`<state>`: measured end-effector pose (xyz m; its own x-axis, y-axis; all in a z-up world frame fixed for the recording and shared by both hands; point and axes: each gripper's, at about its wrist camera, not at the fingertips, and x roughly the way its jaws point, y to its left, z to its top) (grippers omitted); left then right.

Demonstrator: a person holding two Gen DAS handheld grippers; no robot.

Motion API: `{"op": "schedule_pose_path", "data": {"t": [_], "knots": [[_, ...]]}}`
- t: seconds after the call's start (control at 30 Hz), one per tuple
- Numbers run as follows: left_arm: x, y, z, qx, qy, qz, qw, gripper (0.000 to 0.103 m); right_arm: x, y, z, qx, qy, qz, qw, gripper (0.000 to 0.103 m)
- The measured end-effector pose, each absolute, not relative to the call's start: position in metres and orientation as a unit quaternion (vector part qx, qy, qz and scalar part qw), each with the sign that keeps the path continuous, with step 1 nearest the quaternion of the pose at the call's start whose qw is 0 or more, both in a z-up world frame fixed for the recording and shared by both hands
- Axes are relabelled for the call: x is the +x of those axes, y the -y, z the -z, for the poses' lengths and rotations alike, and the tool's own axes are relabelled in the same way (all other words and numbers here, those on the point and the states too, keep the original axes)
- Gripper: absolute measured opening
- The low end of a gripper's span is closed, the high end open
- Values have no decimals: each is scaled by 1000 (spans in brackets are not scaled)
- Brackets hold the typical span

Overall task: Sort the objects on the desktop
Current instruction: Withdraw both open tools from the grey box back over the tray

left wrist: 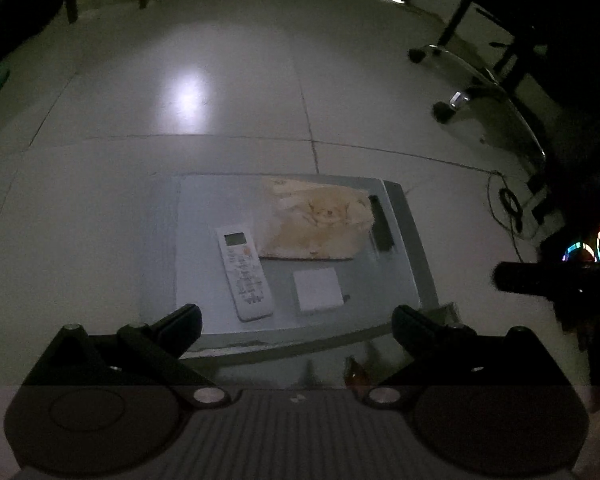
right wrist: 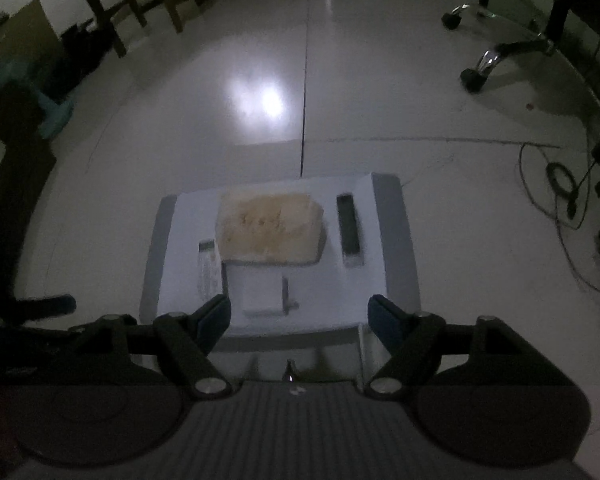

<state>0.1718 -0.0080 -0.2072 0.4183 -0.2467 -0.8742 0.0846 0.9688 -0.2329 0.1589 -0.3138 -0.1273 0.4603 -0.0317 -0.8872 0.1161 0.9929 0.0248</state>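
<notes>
Lighting: dim room; both wrist views look steeply down on a small table standing on a pale tiled floor
Table (left wrist: 410,240): grey rim around a lighter top, centre of both frames
White remote (left wrist: 245,270): lies flat on the table, left of centre in the left wrist view, display end toward the top of the frame; just beside the left edge of the pouch
Pouch (left wrist: 314,220): beige, printed, soft-looking, on the upper middle of the table; blurred in the right wrist view (right wrist: 270,228)
Black remote (left wrist: 380,222): long dark bar at the pouch's right edge in the left wrist view; in the right wrist view (right wrist: 349,226) it lies apart from the pouch, near the right rim
White square pad (left wrist: 318,290): flat on the table, below the pouch, right of the white remote; a small dark item at its lower right corner, too small to tell
Left gripper (left wrist: 296,322): lower frame, above the near table edge; fingers spread wide, nothing between them
Right gripper (right wrist: 299,314): lower frame, fingers spread wide, nothing between them, pads bluish
Chair base (left wrist: 484,112): castors and chrome legs, upper right
Cable (right wrist: 560,188): loose on the floor, right of the table
</notes>
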Motion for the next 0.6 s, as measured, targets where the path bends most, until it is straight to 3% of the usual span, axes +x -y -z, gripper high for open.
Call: {"op": "schedule_pose_path", "data": {"t": [0.33, 0.6], "knots": [[222, 15, 166, -63, -517, 63, 851, 103, 200, 351, 96, 80, -500, 24, 862, 79], [243, 9, 198, -85, -542, 47, 835, 103, 220, 346, 116, 29, -485, -11, 874, 84]]}}
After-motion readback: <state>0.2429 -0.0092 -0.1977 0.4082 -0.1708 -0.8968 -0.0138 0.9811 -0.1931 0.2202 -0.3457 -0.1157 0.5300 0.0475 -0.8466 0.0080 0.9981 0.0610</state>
